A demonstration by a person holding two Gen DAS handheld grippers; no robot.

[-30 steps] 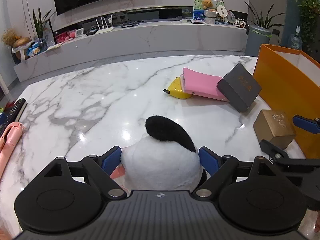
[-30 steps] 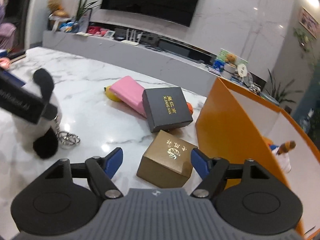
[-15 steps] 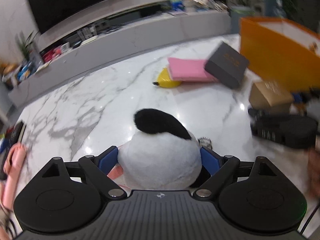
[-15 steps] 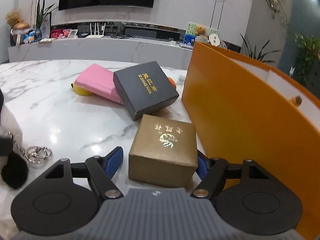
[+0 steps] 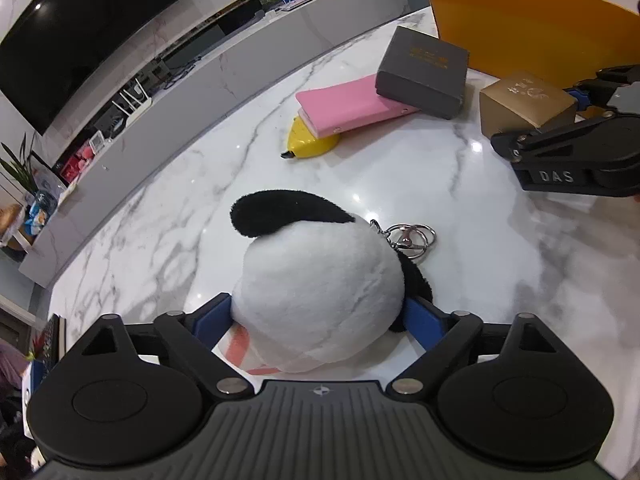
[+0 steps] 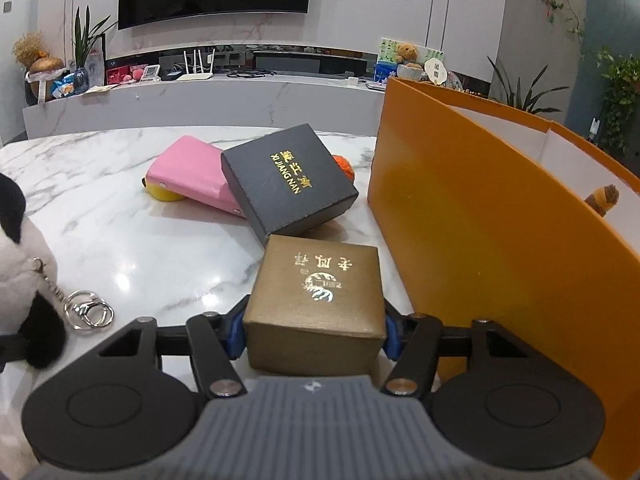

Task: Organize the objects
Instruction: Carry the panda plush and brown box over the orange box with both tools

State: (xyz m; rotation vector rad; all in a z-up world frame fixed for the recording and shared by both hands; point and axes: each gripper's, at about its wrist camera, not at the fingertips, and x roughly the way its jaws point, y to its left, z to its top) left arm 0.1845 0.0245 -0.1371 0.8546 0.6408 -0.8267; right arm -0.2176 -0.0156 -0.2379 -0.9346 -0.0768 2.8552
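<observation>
Left tool (image 5: 318, 314): clamped on the panda plush (image 5: 316, 280), blue pads pressed into its white sides; plush sits on the tabletop (image 5: 160, 216).
Right tool (image 6: 314, 332): jaws closing around the gold box (image 6: 316, 296); blue pads meet both side faces of the box, which stands on the tabletop.
Key rings (image 5: 412, 240): hang from the plush on a short chain, lying flat on the marble beside it.
Gold box: just beside the orange bag (image 6: 480, 240), its far corner touching or nearly touching the black box (image 6: 288, 184).
Black box: tilted, one edge resting on the pink case (image 6: 192, 172).
Pink case: lies partly over a yellow thing (image 5: 310, 142), ahead of the plush.
Orange ball (image 6: 345, 166): peeks out behind the black box.
Orange bag: stands upright at the tabletop's right side, open at the top, a small brown furry thing (image 6: 602, 198) showing inside.
</observation>
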